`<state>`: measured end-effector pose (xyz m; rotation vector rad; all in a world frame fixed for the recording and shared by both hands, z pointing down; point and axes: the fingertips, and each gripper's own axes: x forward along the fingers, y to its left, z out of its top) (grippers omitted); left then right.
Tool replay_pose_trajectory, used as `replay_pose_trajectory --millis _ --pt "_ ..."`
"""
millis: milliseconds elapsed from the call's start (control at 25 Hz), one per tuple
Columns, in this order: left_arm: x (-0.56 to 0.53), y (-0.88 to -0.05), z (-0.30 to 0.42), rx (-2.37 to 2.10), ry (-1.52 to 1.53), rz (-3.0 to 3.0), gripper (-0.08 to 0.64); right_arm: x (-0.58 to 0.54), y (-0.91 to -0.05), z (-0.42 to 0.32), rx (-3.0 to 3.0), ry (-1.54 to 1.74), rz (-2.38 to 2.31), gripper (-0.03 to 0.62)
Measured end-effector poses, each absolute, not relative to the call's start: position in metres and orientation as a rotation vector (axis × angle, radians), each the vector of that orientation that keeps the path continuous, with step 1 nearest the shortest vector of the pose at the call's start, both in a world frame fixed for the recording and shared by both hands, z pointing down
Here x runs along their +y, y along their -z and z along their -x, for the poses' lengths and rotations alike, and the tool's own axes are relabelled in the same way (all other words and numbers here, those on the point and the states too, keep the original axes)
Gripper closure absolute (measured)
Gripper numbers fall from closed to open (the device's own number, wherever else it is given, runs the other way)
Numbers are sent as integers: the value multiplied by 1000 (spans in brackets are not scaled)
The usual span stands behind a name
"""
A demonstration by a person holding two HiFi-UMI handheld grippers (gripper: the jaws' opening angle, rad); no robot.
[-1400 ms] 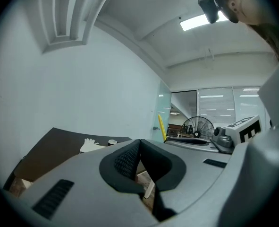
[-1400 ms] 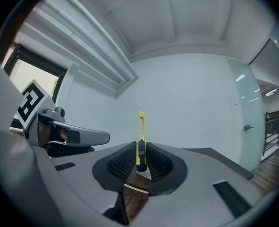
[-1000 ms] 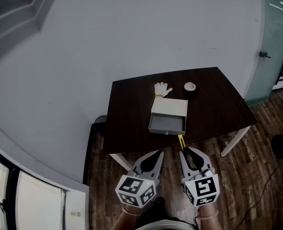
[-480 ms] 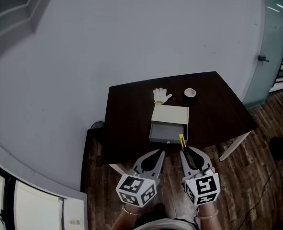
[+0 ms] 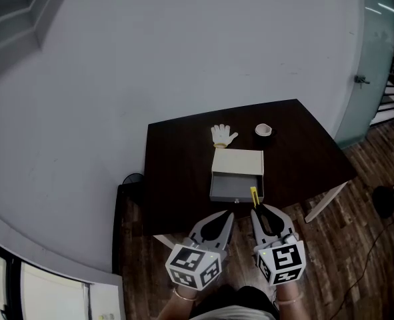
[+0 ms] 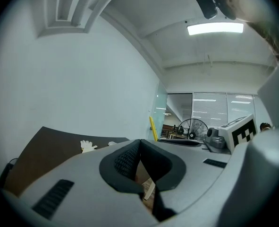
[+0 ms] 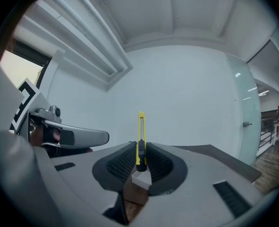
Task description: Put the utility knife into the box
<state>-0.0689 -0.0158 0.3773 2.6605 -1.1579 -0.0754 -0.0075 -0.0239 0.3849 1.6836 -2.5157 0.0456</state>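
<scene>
**Yellow knife held at the box's open end**

The utility knife [image 7: 140, 136] is slim and yellow with a black slider. It is clamped near its lower end in the right gripper [image 7: 140, 156] and stands upright, its long body rising clear above the grip. In the head view the knife [image 5: 254, 196] points toward 12 o'clock, with its tip over the box's near right corner, at about 5 o'clock from the box's middle.

The box [image 5: 237, 162] is cream-topped and lies flat near the middle of the dark table [image 5: 177, 152]. Its grey inner tray [image 5: 235, 189] is slid out toward 6 o'clock and is open on top.
</scene>
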Motion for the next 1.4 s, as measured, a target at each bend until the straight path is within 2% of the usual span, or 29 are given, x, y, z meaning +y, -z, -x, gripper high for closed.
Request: replay_pose_trajectory --millis 440,1400 --pt "-30 -380 73 -1147 91 -2650 541 -43 -386 13 -2492 -7 -1660 520" --pt "-135 -375 55 -1193 77 -2652 541 -147 -414 -2 -2462 20 -1517 520"
